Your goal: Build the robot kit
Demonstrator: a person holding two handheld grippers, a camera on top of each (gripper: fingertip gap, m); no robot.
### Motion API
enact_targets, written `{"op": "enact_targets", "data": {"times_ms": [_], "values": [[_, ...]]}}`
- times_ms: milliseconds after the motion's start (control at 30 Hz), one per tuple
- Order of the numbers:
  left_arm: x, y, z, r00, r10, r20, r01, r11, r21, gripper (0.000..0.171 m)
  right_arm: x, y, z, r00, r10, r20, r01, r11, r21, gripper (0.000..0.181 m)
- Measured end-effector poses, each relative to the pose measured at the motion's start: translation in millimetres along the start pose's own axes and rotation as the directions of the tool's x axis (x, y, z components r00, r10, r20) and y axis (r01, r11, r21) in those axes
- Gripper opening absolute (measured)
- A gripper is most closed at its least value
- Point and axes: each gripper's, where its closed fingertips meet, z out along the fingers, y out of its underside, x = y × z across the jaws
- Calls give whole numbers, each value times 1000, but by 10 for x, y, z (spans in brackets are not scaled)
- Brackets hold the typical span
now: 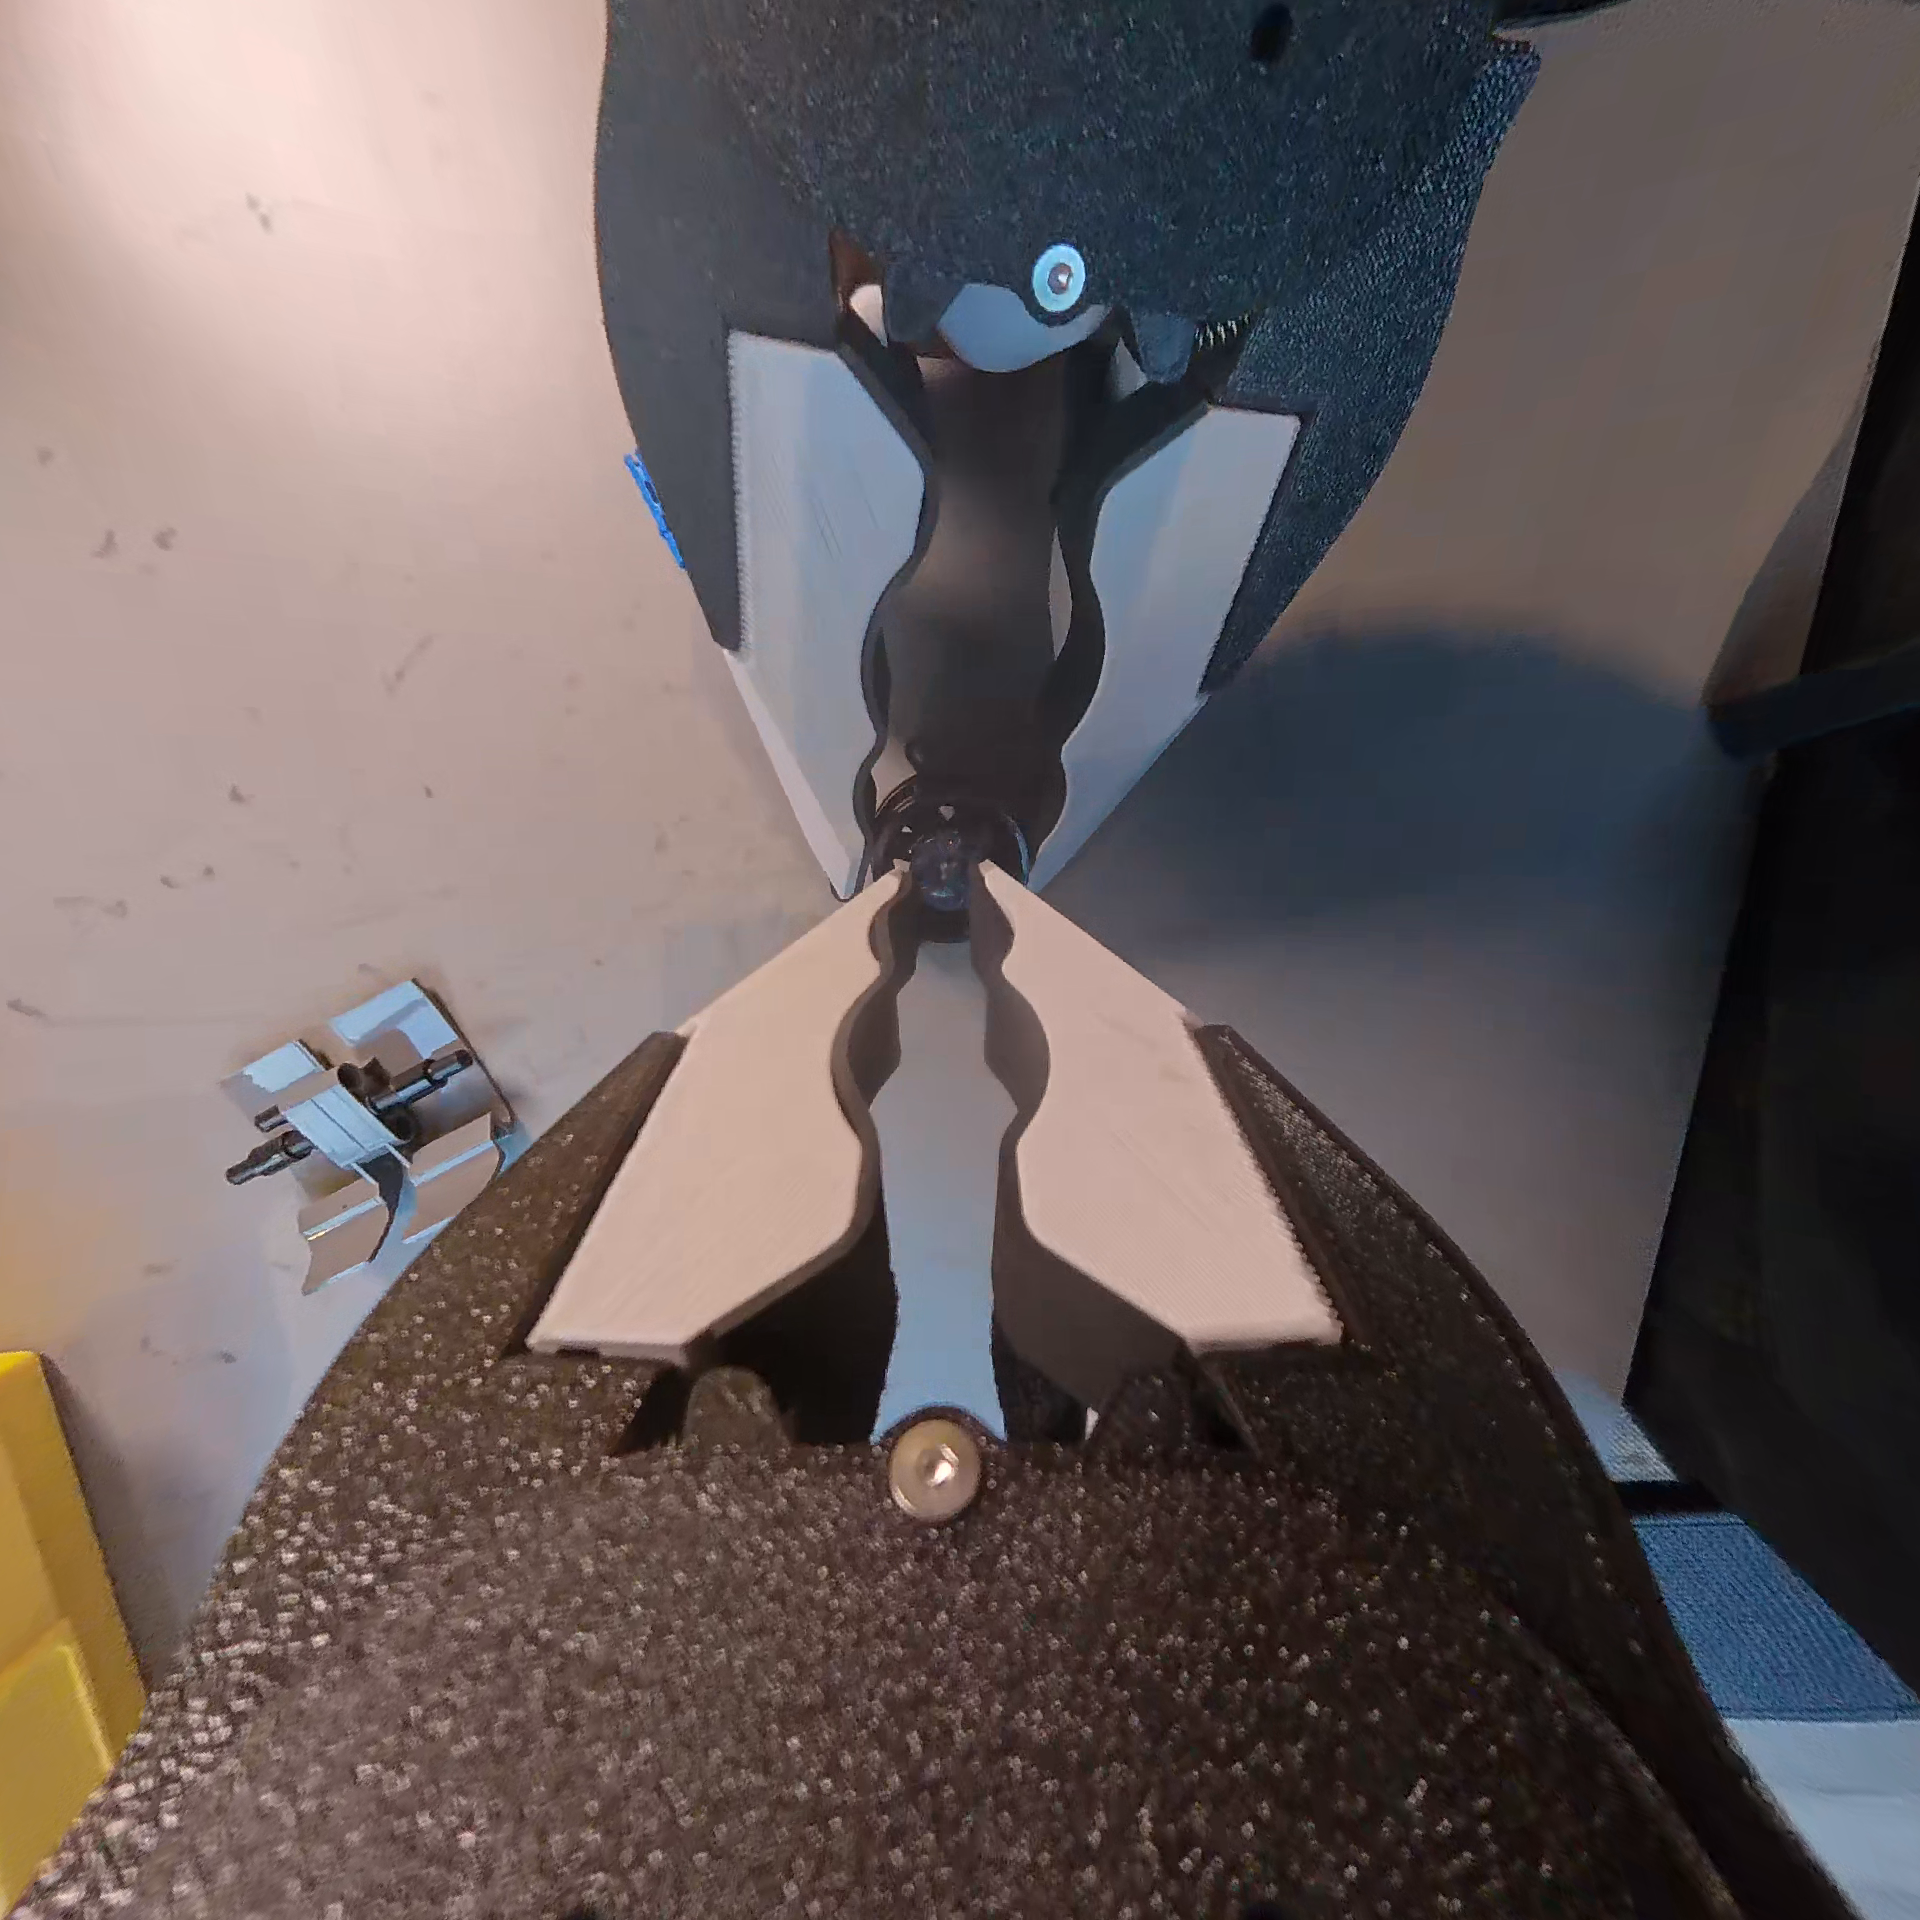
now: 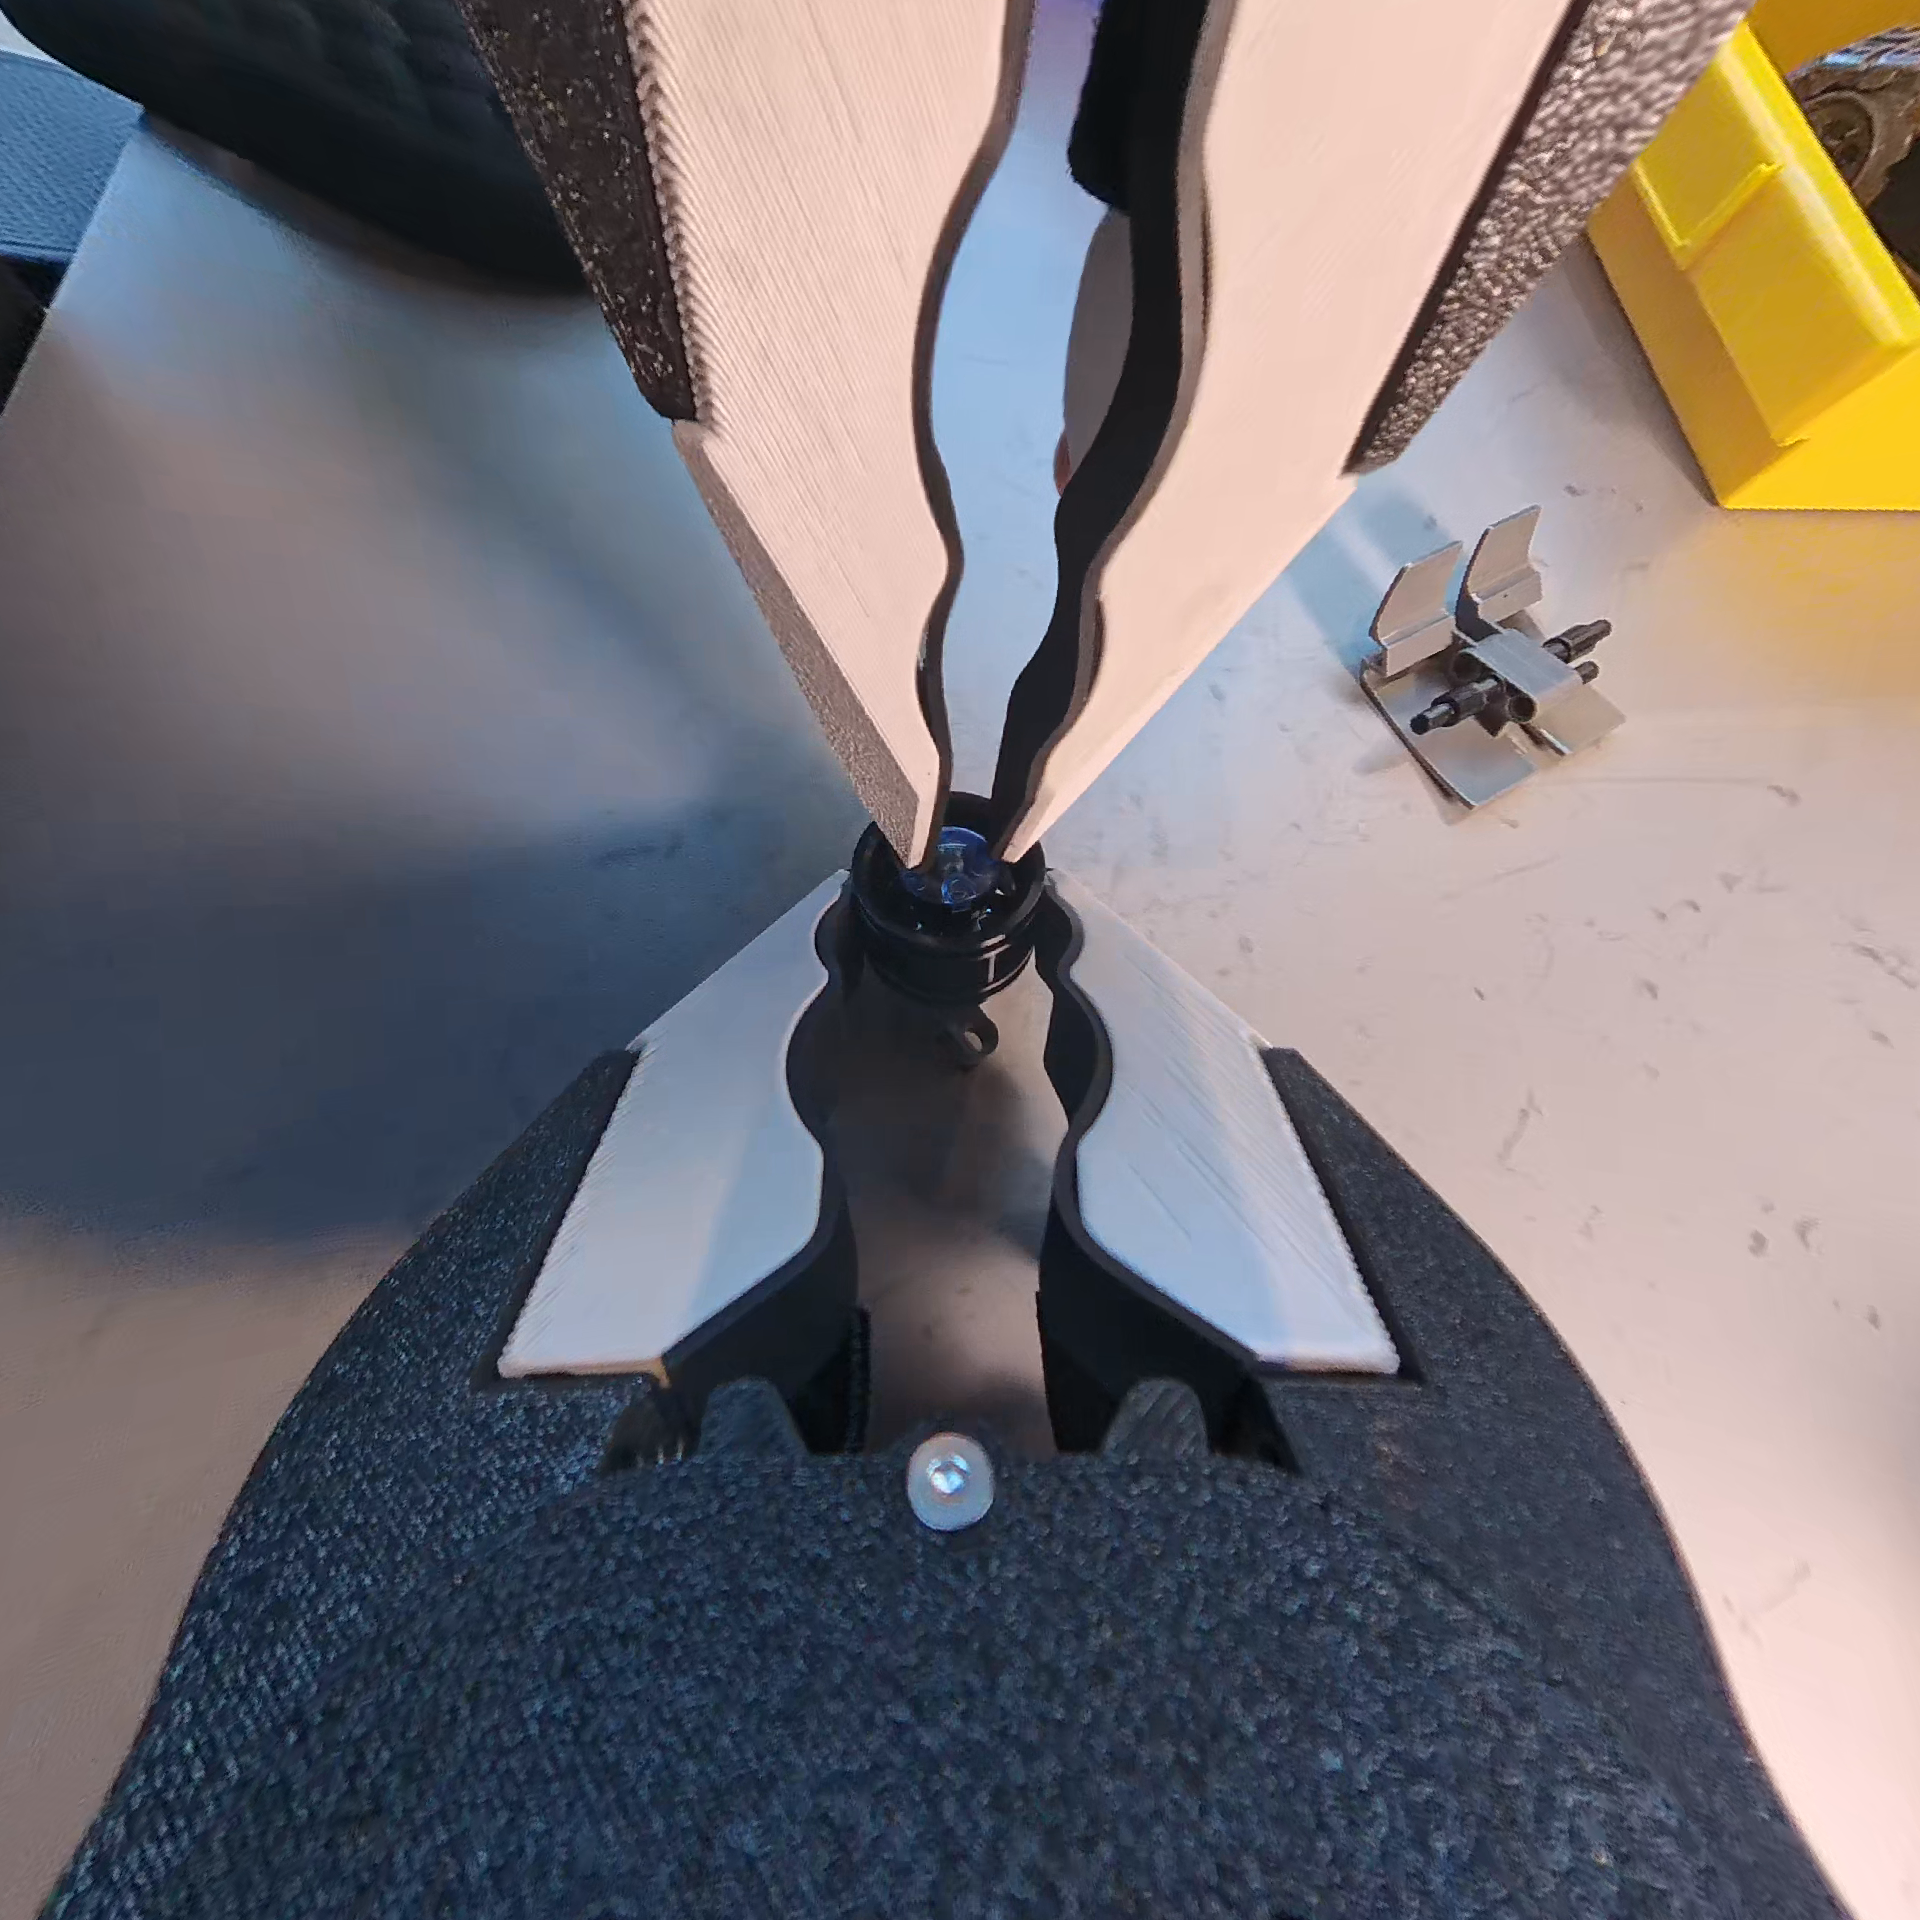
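Note:
My right gripper [image 2: 945,914] is shut on a small black ribbed round part [image 2: 940,940] and holds it just above the white table [image 2: 1455,1039]. My left gripper [image 2: 966,847] comes from the opposite side. Its tips are closed on a small blue-tinted piece [image 2: 951,871] in the middle of that part's top. In the left wrist view my left gripper [image 1: 940,888] meets the right gripper [image 1: 940,831] tip to tip. The small dark piece [image 1: 940,883] shows between the tips. The black part [image 1: 940,821] is mostly hidden behind it.
A metal bracket with black pins [image 1: 369,1132] lies on the scuffed table [image 1: 312,520]; it also shows in the right wrist view [image 2: 1486,665]. A yellow bin [image 2: 1766,281] stands beyond it [image 1: 42,1610]. A dark bulky object [image 1: 1818,831] borders the table edge. Both grippers' tips are close together, under 4 cm apart.

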Motion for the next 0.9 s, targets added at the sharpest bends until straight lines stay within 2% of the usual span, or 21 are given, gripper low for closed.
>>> {"op": "enact_targets", "data": {"times_ms": [167, 233, 333, 400, 467, 567, 700, 800, 900], "values": [[-49, -8, -71, 999, -25, 26, 21, 988, 154, 5, 1, -2, -4, 1000, -8, -6, 8, 1000, 4, 32], [-46, -21, -176, 996, -82, -19, 84, 961, 265, 15, 0, -2, -6, 1000, -19, -15, 19, 1000, 5, 33], [-49, 56, -166, 979, -181, -95, 203, 909, 365, 31, 0, 1, -5, 999, -28, -22, 28, 1000, 4, 33], [-10, 34, -109, 964, -223, -147, 266, 862, 432, 34, 16, 24, -2, 998, -42, -37, 41, 999, -8, 34], [8, -7, -42, 959, -241, -149, 283, 836, 471, 36, 22, 22, -3, 998, -49, -48, 48, 999, -6, 35], [-59, -48, 47, 967, -249, -63, 248, 842, 479, 34, 48, 23, -5, 997, -40, -63, 40, 999, -7, 39], [-42, -45, 65, 991, -133, 24, 108, 883, 457, 25, 73, 60, -57, 997, -33, -68, 33, 999, -2, 41], [-35, -33, 55, 995, -96, 23, 72, 867, 493, 24, 103, 64, -140, 998, -25, -61, 27, 999, 34, 41], [-31, -59, -9, 998, -53, 30, 27, 827, 562, 24, 82, 0, -185, 996, -66, -63, 71, 994, 84, 34]]}}
